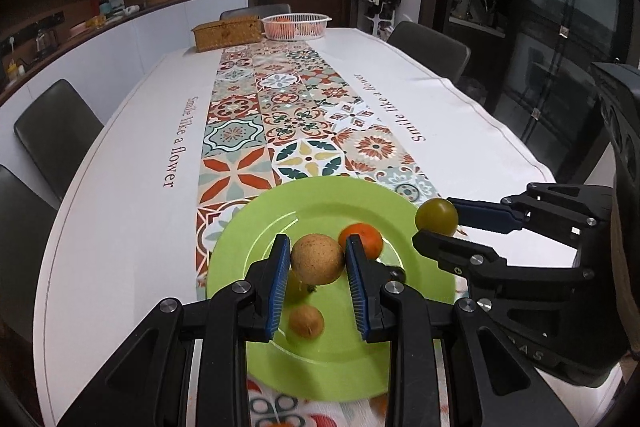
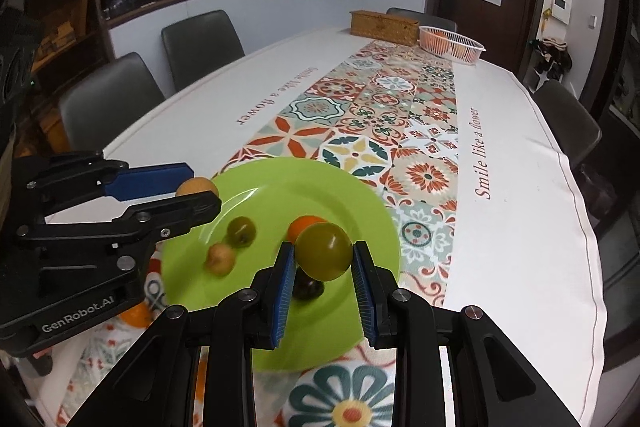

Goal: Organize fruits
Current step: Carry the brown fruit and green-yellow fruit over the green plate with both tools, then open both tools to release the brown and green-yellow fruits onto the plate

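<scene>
My left gripper (image 1: 317,261) is shut on a tan round fruit (image 1: 317,258) and holds it above the green plate (image 1: 320,351). My right gripper (image 2: 324,259) is shut on an olive-green round fruit (image 2: 325,250) above the plate's near side (image 2: 352,195); it also shows in the left wrist view (image 1: 436,218). On the plate lie an orange (image 1: 366,237), a small tan fruit (image 1: 306,321), a small green fruit (image 2: 241,231) and a dark fruit (image 2: 307,289) under the right gripper. The left gripper also shows in the right wrist view (image 2: 198,189).
The plate sits on a patterned runner (image 1: 276,115) on a white-clothed table (image 1: 116,227). A white basket with oranges (image 1: 295,25) and a wicker box (image 1: 226,33) stand at the far end. Another orange (image 2: 136,315) lies on the cloth by the left gripper. Chairs (image 1: 56,131) surround the table.
</scene>
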`<state>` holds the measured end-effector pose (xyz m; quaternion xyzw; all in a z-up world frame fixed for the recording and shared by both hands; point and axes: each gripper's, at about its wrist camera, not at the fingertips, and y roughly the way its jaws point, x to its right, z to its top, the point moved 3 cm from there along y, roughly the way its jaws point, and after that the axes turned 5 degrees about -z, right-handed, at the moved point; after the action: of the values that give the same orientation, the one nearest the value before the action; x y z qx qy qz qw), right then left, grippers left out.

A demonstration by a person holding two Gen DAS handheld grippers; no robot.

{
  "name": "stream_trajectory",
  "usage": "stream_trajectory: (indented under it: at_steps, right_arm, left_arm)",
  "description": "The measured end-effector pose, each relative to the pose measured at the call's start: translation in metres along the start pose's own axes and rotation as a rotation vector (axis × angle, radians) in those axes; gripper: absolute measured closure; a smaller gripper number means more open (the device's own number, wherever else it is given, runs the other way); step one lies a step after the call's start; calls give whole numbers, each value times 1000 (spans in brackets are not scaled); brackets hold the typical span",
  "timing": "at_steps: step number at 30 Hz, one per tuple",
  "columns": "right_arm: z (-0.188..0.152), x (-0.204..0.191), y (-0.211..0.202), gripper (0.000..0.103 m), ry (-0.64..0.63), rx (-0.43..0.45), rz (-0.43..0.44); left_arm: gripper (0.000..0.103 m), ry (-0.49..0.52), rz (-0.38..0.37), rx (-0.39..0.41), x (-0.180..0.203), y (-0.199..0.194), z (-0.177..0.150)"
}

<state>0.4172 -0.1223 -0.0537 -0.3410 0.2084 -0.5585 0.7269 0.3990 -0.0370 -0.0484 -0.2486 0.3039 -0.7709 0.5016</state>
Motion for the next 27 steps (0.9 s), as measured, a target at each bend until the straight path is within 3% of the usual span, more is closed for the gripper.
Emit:
stream_trajectory:
  at_steps: [12,16,18,20,22,27]
  right_arm:
    - [14,9,40,73,9,-90,-13]
    - [13,11,44,73,11,-100,-24]
    - [12,12,45,73,10,-100,-27]
    - [11,12,46,72,13,-107,-20]
    - [10,13,45,63,24,-105,-11]
    - [7,15,36,60,49,-90,2]
  left_arm:
    - [74,-55,53,-113,-25,54,12]
    - [74,-29,64,-141,-24,64,11]
    - [73,-14,75,-136,-22,64,11]
    - [65,-17,81,-120,-22,60,13]
    - [58,-26,89,-102,-22,55,14]
    - [58,-63,104,-76,-25,35,17]
